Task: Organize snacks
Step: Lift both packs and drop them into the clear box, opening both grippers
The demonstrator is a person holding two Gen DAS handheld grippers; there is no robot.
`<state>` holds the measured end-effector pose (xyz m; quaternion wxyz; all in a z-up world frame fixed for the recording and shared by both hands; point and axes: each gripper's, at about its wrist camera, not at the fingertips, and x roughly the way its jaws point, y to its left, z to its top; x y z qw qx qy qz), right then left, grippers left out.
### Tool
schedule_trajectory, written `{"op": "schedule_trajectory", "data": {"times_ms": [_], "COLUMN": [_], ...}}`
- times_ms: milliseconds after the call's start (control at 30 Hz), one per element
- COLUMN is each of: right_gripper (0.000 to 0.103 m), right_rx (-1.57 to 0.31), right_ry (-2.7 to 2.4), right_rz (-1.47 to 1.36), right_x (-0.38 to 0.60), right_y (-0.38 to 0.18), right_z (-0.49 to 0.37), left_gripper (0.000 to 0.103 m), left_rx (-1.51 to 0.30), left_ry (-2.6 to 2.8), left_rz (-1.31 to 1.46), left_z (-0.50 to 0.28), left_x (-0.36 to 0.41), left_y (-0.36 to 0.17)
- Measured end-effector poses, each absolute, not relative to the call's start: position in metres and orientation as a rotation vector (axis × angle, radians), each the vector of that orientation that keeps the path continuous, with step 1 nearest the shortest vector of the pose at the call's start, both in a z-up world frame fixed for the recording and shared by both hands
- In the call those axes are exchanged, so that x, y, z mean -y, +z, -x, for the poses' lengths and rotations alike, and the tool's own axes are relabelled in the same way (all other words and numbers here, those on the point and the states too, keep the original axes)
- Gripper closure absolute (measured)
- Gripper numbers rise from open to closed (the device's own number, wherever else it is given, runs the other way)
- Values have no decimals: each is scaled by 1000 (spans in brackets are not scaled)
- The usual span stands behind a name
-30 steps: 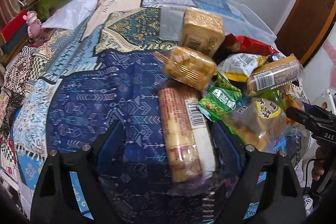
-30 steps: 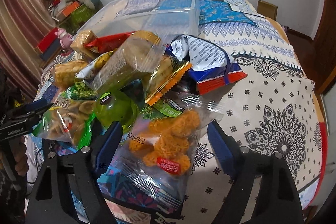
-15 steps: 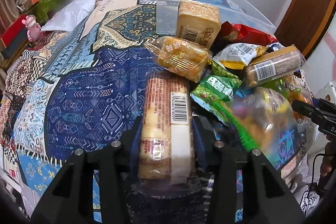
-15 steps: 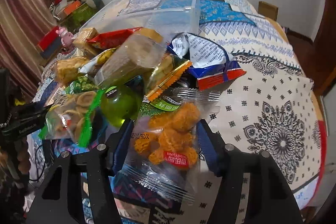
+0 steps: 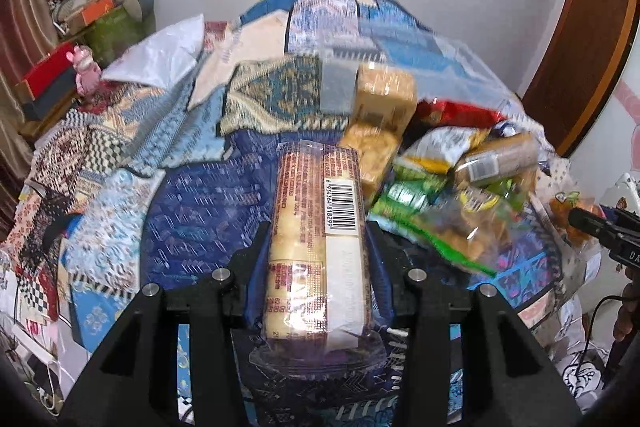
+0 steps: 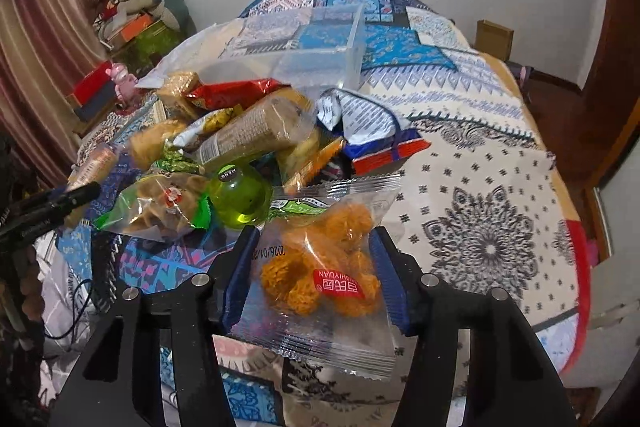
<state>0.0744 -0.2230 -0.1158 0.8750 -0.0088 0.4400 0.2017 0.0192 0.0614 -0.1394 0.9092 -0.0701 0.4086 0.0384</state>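
Closed both grippers and lifted: left gripper (image 5: 316,251) clamped on biscuit roll (image 5: 316,227), right gripper (image 6: 312,259) just closed on orange-snack bag (image 6: 332,267), both raised off bed (image 6: 480,187). Left bin (image 6: 312,43) seemingly empty, pile (image 6: 224,147) unsorted; barely started.

Clear bin (image 5: 400,43) and snack pile (image 5: 452,163) smeared by motion blur
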Motion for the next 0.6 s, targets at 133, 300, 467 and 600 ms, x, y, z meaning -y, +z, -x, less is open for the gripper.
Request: {"op": "schedule_trajectory", "data": {"times_ms": [133,300,467,600], "right_gripper": [50,50,50,50], "right_rx": [-876,-805,-730,-684], "right_ry": [417,435,448,454], "right_rz": [7,-11,-1,10], "right_x": [227,225,214,202], "right_y": [-102,-79,-60,-50], "right_z": [-72,-76,-90,-111], "left_gripper": [59,59,59,59], "left_rx": [-782,-715,-663,-655], "left_ry": [72,49,24,-14], "left_rz": [140,137,116,141], "left_z": [-21,-33,-59,-88], "left_x": [-61,-56,-49,-49], "left_y": [-119,-94,-80,-73]}}
